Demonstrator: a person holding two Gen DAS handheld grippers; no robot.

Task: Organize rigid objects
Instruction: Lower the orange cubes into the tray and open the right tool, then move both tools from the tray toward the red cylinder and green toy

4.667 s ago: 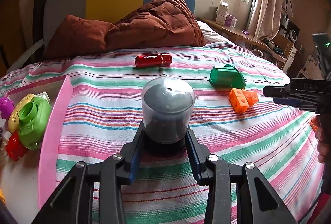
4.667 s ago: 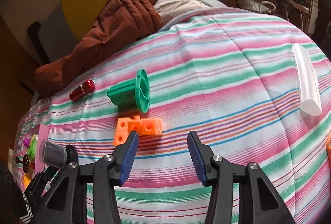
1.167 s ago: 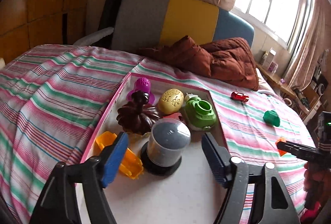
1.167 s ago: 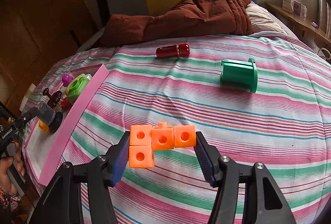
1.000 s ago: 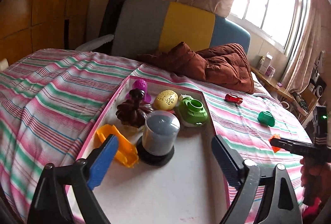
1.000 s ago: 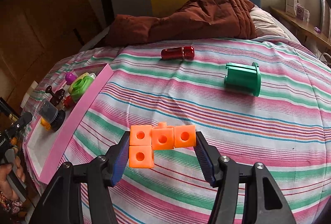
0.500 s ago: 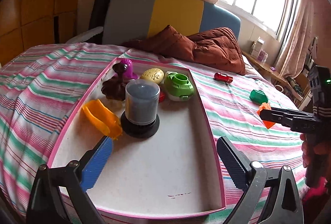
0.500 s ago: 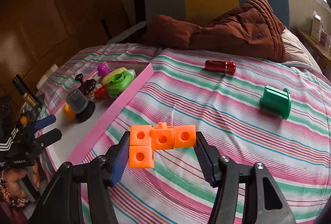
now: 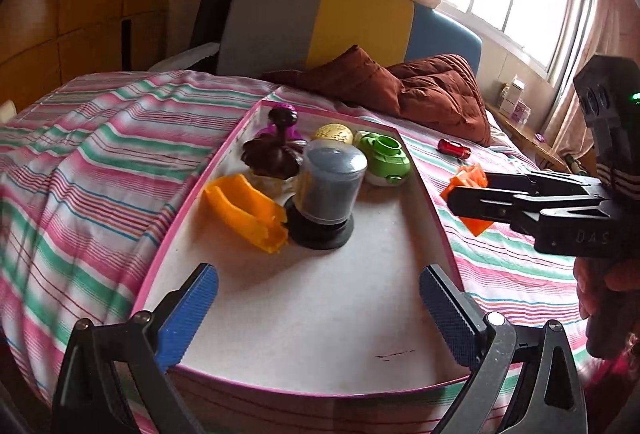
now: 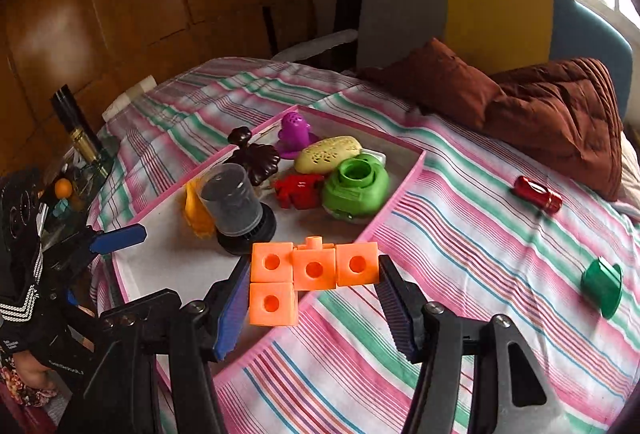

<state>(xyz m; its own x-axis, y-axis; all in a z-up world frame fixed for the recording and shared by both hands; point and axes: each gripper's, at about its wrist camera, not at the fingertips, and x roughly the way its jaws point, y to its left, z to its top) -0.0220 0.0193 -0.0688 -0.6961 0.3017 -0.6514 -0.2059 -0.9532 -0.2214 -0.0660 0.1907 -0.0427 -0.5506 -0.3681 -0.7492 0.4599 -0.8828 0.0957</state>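
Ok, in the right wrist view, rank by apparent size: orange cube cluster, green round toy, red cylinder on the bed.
1. Orange linked-cube cluster, though nearness to the camera inflates it.
2. Green round plastic toy.
3. Red metallic cylinder, farthest away.

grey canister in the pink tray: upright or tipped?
Upright. The grey canister stands on its black base on the floor of the pink tray, domed top up, beside the orange scoop; nothing grips it.

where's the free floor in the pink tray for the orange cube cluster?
Free: the white floor of the pink tray between the grey canister and the near rim, flanked by the open left gripper. Crowded: far end, with the green toy, yellow shell, purple figure and orange scoop.
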